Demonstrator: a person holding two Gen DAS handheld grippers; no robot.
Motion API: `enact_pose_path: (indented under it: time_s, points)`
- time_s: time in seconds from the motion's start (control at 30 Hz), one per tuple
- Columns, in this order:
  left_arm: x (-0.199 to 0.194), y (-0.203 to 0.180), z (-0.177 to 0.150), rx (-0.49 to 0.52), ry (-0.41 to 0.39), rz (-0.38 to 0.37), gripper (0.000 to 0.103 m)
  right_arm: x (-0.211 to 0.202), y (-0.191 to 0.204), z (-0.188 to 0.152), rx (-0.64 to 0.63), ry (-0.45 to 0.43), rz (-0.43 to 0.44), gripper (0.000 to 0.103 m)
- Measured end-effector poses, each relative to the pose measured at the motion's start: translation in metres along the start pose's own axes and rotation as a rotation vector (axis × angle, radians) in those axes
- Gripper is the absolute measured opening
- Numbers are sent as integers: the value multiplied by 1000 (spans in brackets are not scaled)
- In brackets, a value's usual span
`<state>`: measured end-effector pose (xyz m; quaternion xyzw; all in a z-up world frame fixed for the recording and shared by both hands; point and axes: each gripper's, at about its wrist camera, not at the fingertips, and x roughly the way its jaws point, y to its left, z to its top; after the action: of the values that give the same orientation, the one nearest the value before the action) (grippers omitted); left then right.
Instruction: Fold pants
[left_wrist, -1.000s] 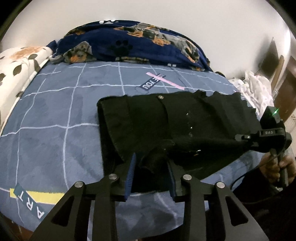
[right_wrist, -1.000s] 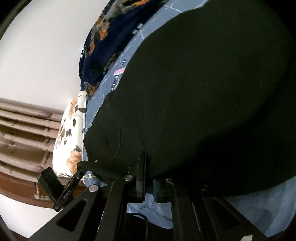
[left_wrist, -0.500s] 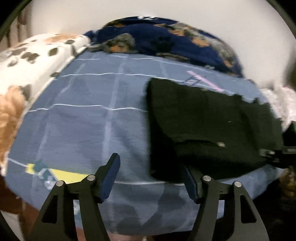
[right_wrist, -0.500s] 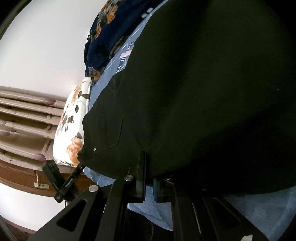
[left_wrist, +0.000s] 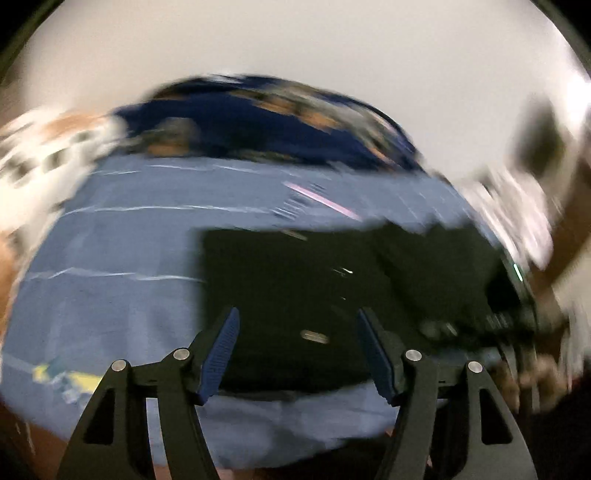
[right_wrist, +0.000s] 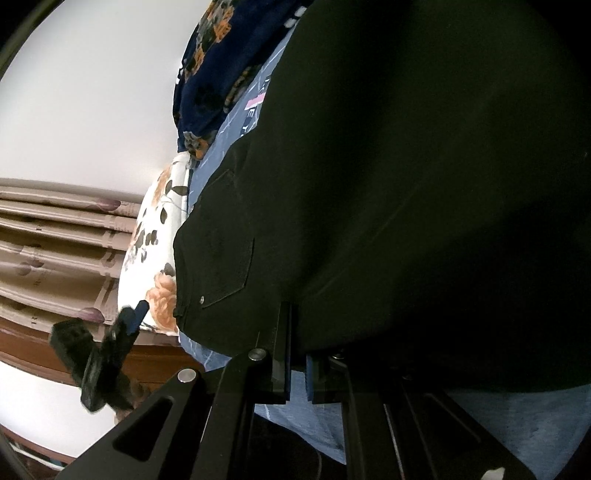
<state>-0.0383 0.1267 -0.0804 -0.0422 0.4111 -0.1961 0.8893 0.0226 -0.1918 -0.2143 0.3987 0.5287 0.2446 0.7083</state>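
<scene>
Black pants (left_wrist: 332, 288) lie folded on a blue bedsheet (left_wrist: 118, 266); the left wrist view is blurred by motion. My left gripper (left_wrist: 297, 354) is open and empty, its blue pads just above the pants' near edge. In the right wrist view the pants (right_wrist: 406, 184) fill most of the frame, a back pocket with a rivet showing. My right gripper (right_wrist: 295, 354) is shut on the pants' edge, the cloth draping over its fingers. The left gripper also shows in the right wrist view (right_wrist: 107, 350), off the pants' left end.
A dark blue patterned blanket (left_wrist: 266, 122) lies at the bed's far side. A white floral pillow (right_wrist: 155, 258) sits left of the pants. White clothes (left_wrist: 517, 214) are piled at the right. A striped curtain (right_wrist: 55, 240) and wooden frame stand beyond the bed.
My left gripper let go of the pants, opened, swung left, and has now come back over the pants' near edge. My right gripper stays shut on the cloth.
</scene>
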Motion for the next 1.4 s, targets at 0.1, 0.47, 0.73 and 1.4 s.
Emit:
enact_pose_path:
  time_s: [0.1, 0.47, 0.73, 1.4]
  points:
    - [43, -25, -11, 97, 132, 15, 66, -1, -1, -1, 1, -2, 12, 8]
    - [75, -10, -22, 37, 235, 12, 63, -58, -38, 27, 89, -165, 214, 11]
    - [80, -9, -21, 29, 252, 18, 63, -188, -137, 113, 183, -534, 121, 13]
    - [82, -8, -18, 19, 276, 38, 63, -364, -158, 136, 164, -802, -19, 4]
